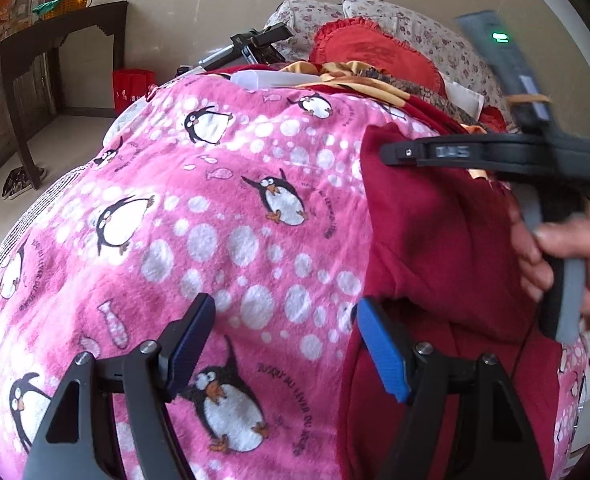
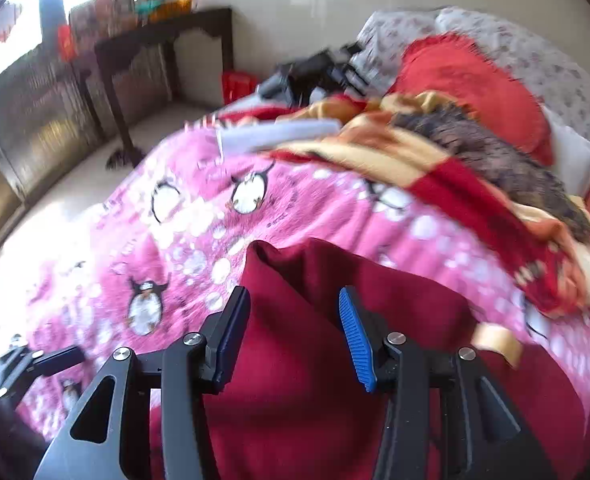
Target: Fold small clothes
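A dark red fleece garment (image 1: pixel 435 240) lies spread on a pink penguin-print blanket (image 1: pixel 215 220) on the bed. It is rumpled, with soft creases and one raised fold (image 2: pixel 279 264) standing up at its far edge.

The pink penguin blanket (image 1: pixel 215 220) carries curved dark lettering beside its penguins; near the one at the lower edge it seems to read "JUSQU'AU LEVER DU" and the rest is unreadable

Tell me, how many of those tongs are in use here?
2. The left tongs hover open over the pink blanket; the right tongs are open above the red garment. None looks hidden.
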Demonstrator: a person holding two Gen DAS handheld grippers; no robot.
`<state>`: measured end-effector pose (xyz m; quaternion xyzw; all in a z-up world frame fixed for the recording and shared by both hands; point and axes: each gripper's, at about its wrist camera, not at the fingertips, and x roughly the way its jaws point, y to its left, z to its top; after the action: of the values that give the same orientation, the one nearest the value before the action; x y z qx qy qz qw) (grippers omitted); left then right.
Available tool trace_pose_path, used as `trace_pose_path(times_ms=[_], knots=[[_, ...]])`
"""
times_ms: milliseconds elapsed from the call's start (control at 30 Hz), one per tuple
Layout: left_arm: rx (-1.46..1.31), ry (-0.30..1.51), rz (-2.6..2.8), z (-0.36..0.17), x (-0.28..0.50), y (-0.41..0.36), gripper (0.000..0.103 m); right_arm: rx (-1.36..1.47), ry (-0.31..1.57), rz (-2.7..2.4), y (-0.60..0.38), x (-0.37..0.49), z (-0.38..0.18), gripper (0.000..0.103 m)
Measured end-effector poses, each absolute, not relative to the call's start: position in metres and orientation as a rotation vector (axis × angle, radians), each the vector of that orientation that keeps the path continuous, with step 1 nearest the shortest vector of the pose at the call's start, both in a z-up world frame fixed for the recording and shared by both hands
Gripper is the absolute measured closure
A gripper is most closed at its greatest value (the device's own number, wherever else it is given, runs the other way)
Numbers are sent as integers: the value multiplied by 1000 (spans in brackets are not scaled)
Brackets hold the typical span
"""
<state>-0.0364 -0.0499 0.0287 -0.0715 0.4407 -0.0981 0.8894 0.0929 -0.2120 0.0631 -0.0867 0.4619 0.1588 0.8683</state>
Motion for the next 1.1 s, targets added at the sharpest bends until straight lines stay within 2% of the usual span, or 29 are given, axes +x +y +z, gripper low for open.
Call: trace_pose_path(times_ms=[33,200,400,633,700,833,1000,1100], knots=[[-149,913,-202,30,-37,-47,26,-190,984,329,-208,95,60,103],[-184,878,-206,41,-39,-39,26,-84,953,380,-205,103,70,103],[-182,861,-250,53,-30,-62,26,15,963,345,-214,108,55,103],[-122,896,-280,38,-14,-98,26,97,946,280,-263,47,77,100],[-72,943,-242,21,-10,-106,26,141,958,247,-283,24,67,100],[-9,912,-220,19,-17,-114,24,148,1086,173,-302,14,25,100],[-69,916,-226,35,-23,-110,24,257,977,142,-340,-27,57,99],[-65,876,-230,47,-25,-114,24,278,899,-34,-394,-65,78,94]])
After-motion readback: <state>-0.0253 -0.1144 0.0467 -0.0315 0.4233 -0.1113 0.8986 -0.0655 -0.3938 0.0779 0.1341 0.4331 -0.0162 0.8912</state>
